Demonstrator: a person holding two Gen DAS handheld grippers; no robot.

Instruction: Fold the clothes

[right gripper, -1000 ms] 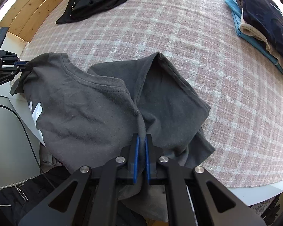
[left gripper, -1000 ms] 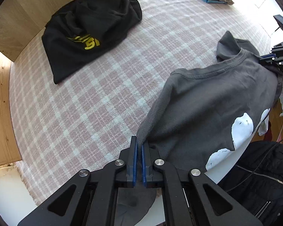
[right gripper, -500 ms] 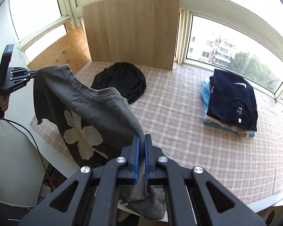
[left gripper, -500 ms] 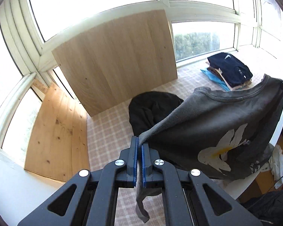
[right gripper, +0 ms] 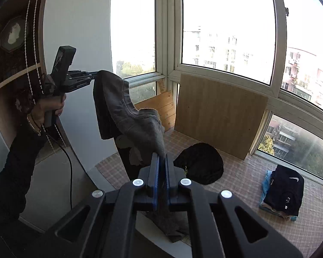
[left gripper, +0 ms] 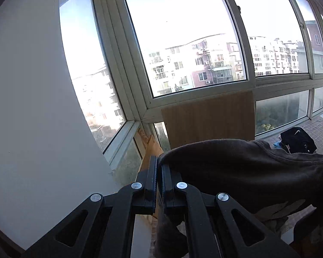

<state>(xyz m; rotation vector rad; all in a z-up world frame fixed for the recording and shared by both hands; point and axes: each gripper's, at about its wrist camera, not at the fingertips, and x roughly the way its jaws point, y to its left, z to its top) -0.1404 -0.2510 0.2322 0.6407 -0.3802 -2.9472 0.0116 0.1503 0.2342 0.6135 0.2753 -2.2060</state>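
Held aloft, unfolded, between both closed grippers: right gripper [right gripper: 160,161] and left gripper [left gripper: 159,167] each clamped on a shoulder of the grey sweatshirt [right gripper: 127,116], its body hanging above the checked cloth [right gripper: 236,172]. Farther off, a crumpled black garment [right gripper: 201,163] awaiting folding and a folded stack [right gripper: 284,193] by the window. Raised higher than half a second ago, cameras tilted up toward the windows.

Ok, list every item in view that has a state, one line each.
Left gripper: shut on the grey sweatshirt's shoulder, raised.
Right gripper: shut on the other shoulder.
Grey sweatshirt: lifted, hanging between the grippers, unfolded.
Black garment: crumpled on the checked cloth.
Clothes stack: folded, piled.
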